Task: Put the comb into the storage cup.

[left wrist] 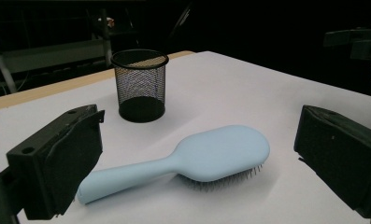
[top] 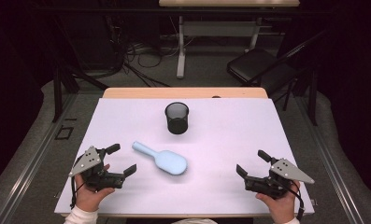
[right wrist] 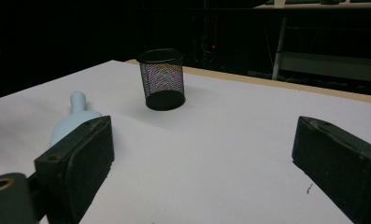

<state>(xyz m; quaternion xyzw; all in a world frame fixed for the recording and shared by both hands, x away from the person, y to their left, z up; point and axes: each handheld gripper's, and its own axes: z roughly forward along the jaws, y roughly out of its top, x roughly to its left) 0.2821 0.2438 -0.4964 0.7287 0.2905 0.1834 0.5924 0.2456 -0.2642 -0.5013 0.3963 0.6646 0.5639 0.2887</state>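
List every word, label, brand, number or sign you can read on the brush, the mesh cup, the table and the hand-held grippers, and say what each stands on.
None: no text can be read.
Brush: plain light blue back, no brand or label.
Mesh cup: bare black mesh, no label.
Table: blank white top, no marks.
Left hand-held gripper and right hand-held gripper: black jaws and grey plates, no lettering legible.

A white counter [top: 230, 154] with a wooden far edge carries the things. Behind it, on the grey floor [top: 206, 81], there is a black chair [top: 253, 65] at the right. Cables [top: 146, 56] lie near the white leg of another table [top: 181, 46].
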